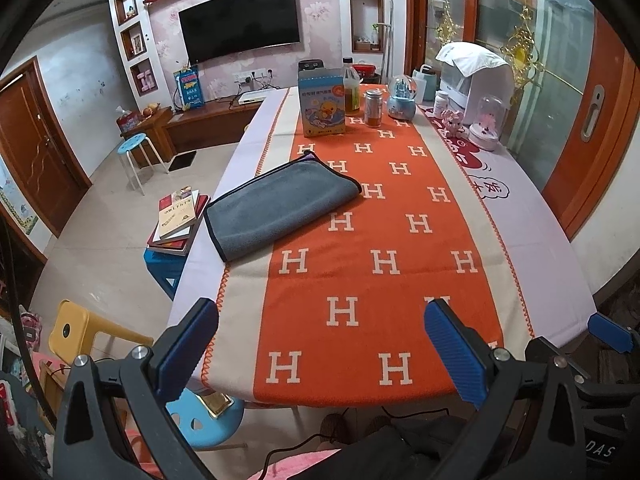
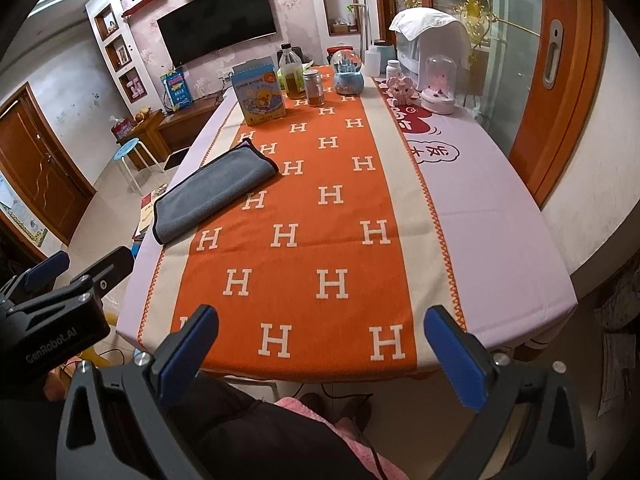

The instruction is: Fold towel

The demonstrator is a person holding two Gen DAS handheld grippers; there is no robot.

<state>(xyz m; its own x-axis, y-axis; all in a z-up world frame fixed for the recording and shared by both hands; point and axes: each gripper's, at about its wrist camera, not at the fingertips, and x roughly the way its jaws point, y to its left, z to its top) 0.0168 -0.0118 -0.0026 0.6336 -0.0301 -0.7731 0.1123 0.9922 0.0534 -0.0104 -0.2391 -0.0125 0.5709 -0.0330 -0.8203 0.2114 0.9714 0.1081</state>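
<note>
A grey towel with dark trim point(image 1: 276, 206) lies folded into a long rectangle on the left side of the table, partly on the orange H-patterned runner point(image 1: 384, 240); a purple layer peeks out at its far corner. It also shows in the right wrist view point(image 2: 212, 194). My left gripper point(image 1: 324, 344) is open and empty, held back at the table's near edge. My right gripper point(image 2: 322, 354) is open and empty, also at the near edge. The left gripper point(image 2: 60, 268) shows at the left of the right wrist view, and one blue finger of the right gripper point(image 1: 610, 332) at the right of the left wrist view.
At the table's far end stand a blue box point(image 1: 322, 106), an oil bottle point(image 1: 352, 88), a jar point(image 1: 374, 108), a snow globe point(image 1: 402, 98), a pink toy point(image 1: 454, 122), a glass dome point(image 1: 488, 124) and a white appliance point(image 1: 476, 76). Books point(image 1: 180, 220) and stools point(image 1: 134, 152) stand left.
</note>
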